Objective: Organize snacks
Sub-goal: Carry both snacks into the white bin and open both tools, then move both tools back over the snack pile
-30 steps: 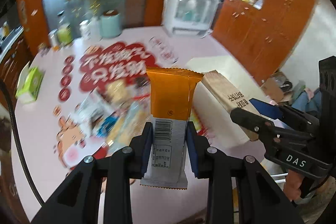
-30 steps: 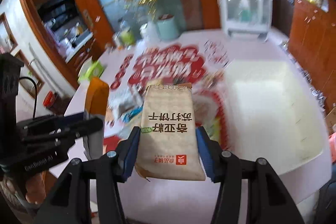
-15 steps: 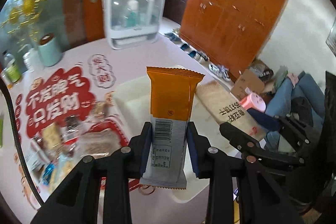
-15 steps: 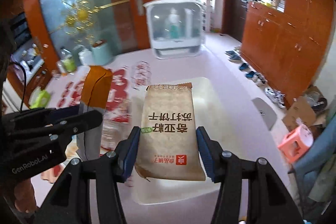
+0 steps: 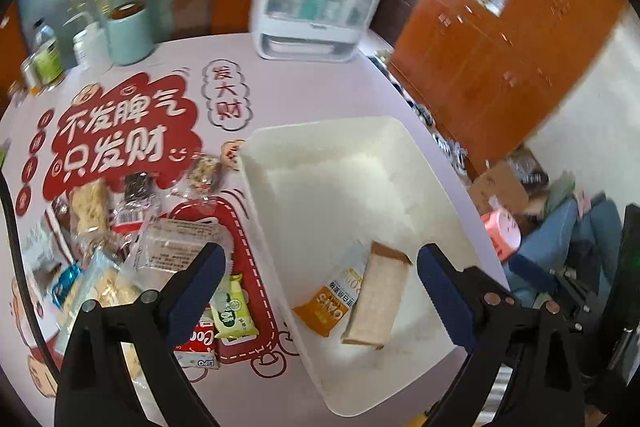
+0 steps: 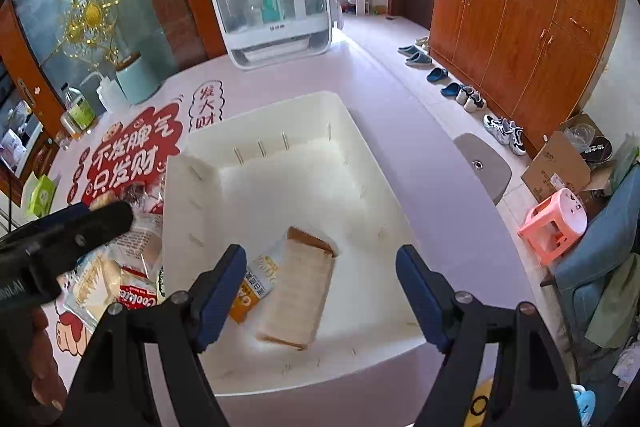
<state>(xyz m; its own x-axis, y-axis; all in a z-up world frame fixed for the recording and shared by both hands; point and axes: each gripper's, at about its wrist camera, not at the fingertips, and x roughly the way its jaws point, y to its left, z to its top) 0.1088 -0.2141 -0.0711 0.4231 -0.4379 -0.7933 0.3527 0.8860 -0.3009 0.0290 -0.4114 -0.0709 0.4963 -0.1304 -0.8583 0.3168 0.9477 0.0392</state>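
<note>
Now both hand-held grippers are hovering over the white bin (image 6: 192,187), each with its jaws spread wide and nothing between them. The left hand-held gripper (image 5: 320,291) is hanging above the bin's near left wall, and the right hand-held gripper (image 6: 320,291) is sitting over the bin's near end.

Just ahead of the right hand-held gripper's fingers, the brown cracker packet (image 6: 300,291) is lying flat on the bin floor. The orange snack bar (image 6: 252,291) is lying beside it, toward that gripper's left finger, its edge tucked partly under the brown packet. In the left wrist view the same two are showing between the spread fingers: the orange snack bar (image 5: 334,297) to the left and the brown cracker packet (image 5: 378,297) leaning across its right edge.

To the left of the left hand-held gripper, outside the bin, a loose pile of snacks (image 5: 132,235) is lying on the pink bench (image 5: 304,83), among them a green packet (image 5: 232,311) just beside the bin wall. Far ahead of both grippers, a white cabinet with a clear front (image 6: 276,7) is standing on the bench.
</note>
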